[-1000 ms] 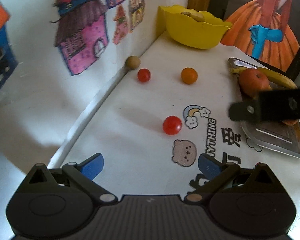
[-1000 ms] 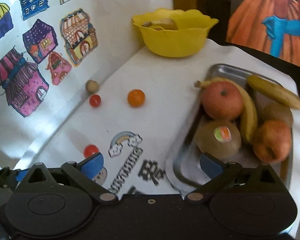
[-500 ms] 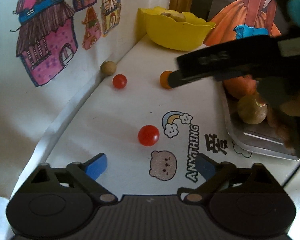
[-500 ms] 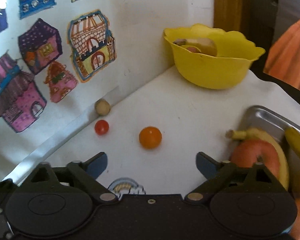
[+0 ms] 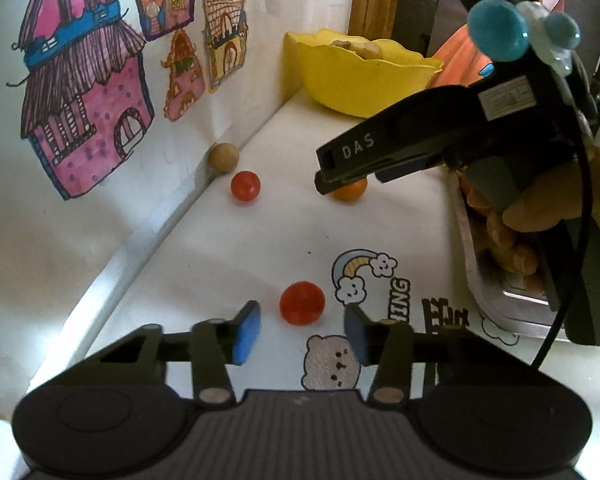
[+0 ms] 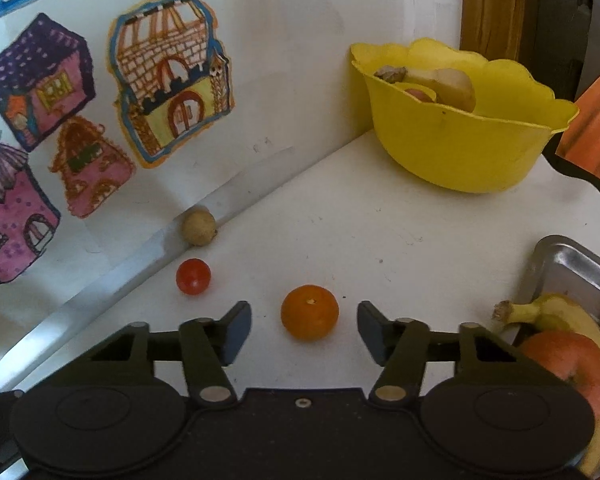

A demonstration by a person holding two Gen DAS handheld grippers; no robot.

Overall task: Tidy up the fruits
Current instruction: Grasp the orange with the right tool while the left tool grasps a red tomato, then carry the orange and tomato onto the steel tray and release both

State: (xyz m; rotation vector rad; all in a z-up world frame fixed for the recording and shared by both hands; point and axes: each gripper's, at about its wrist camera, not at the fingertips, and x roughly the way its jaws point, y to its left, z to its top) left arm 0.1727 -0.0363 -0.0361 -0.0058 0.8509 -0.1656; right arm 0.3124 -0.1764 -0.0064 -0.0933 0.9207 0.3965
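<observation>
Four small round fruits lie loose on the white table (image 6: 380,216): two red tomatoes, one orange fruit and one tan ball. The near red tomato (image 5: 302,303) sits between the left gripper (image 5: 302,330) fingers; the far red tomato (image 6: 193,276) lies just beside the tan ball (image 6: 198,227) at the wall. The orange fruit (image 6: 309,312) lies between the right gripper (image 6: 304,330) fingers. One yellow bowl (image 6: 456,148) stands far right; one metal tray (image 6: 572,268) at the right holds bananas (image 6: 556,312) and an apple (image 6: 572,360). Both grippers tilt steeply down toward the table. Both have just been closing, yet the pads stand apart from the fruit, gaps showing each side. The round fruits show no long axis; the orange fruit's stem dimple faces up. In the left wrist view a hand (image 5: 556,200) grasps the right tool
</observation>
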